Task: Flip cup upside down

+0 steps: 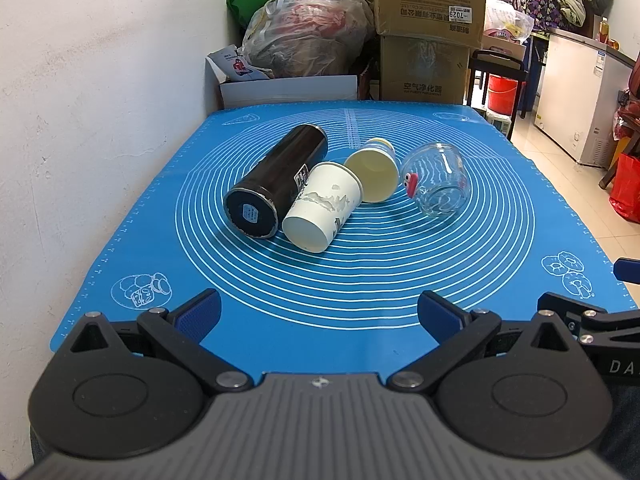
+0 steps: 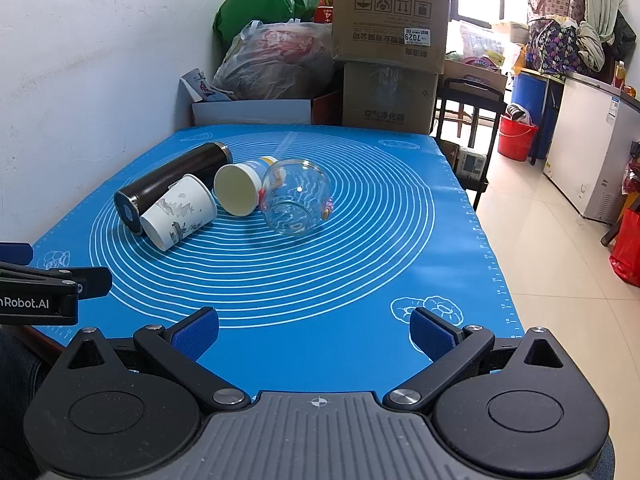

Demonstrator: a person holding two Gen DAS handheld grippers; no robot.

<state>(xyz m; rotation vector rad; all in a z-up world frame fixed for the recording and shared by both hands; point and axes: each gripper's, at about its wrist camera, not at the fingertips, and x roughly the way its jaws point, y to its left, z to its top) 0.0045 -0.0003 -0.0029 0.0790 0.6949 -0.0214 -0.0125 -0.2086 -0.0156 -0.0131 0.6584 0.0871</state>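
From my left wrist camera, the left gripper (image 1: 319,312) is spread wide and holds nothing, low over the mat's (image 1: 500,200) near edge. Four vessels lie on their sides at 12 o'clock: flask (image 1: 276,182), white cup (image 1: 322,210), yellow cup (image 1: 374,174), glass (image 1: 438,184). Bare mat lies between them and me; the wall (image 1: 100,100) hems 9 o'clock. From the right wrist camera, the right gripper (image 2: 314,330) also gapes unloaded. The cluster sits at 11 o'clock, and the mat edge drops to floor (image 2: 560,280) at 3 o'clock.

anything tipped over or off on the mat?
Yes: all four vessels lie on their sides mid-mat: black thermos, white printed paper cup, yellow-lined paper cup, glass jar. No spill visible. Both grippers, left and right, are open, holding nothing.
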